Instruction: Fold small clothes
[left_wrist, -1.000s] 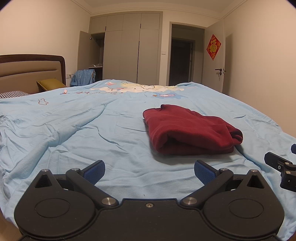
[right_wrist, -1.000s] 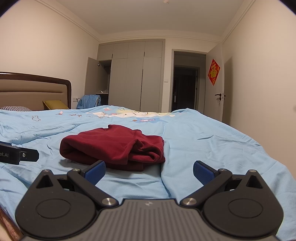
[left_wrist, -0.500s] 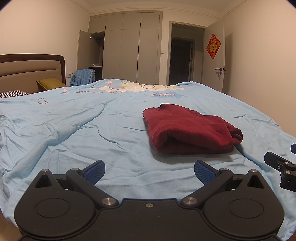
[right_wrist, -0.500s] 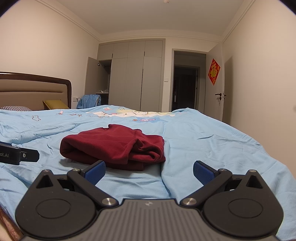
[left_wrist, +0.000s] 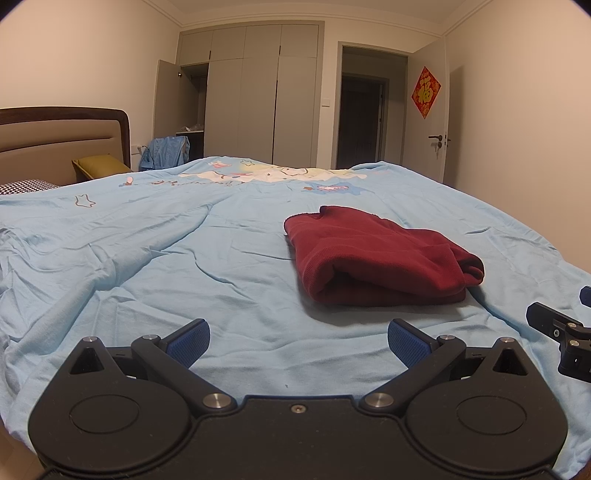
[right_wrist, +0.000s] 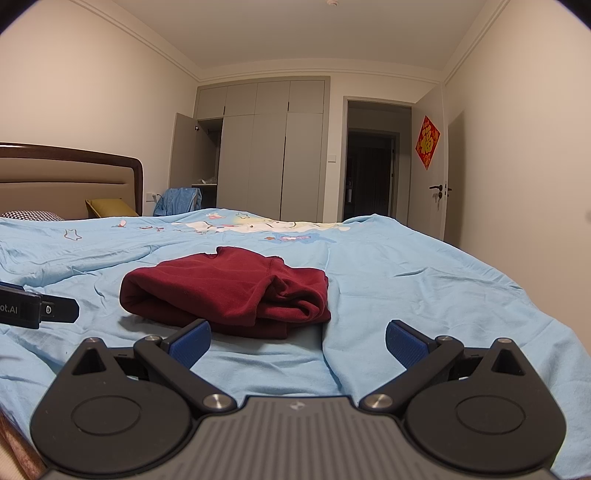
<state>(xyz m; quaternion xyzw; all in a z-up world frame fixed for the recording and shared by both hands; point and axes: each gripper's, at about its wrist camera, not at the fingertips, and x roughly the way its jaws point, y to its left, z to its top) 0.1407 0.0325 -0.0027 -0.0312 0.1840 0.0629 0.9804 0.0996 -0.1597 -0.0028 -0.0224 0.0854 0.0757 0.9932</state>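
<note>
My left tool (left_wrist: 298, 341) hangs with its jaws spread wide and empty over the near edge of the bed (left_wrist: 155, 258); my right tool (right_wrist: 297, 341) is just as wide and empty. Between them, a little in from that edge, lies the dark red garment (left_wrist: 376, 254), already doubled into a thick bundle. It looks soft, light and floppy, so I would pinch its loose layered end. The blue cover is rumpled; a ridge beside the garment could snag.
</note>
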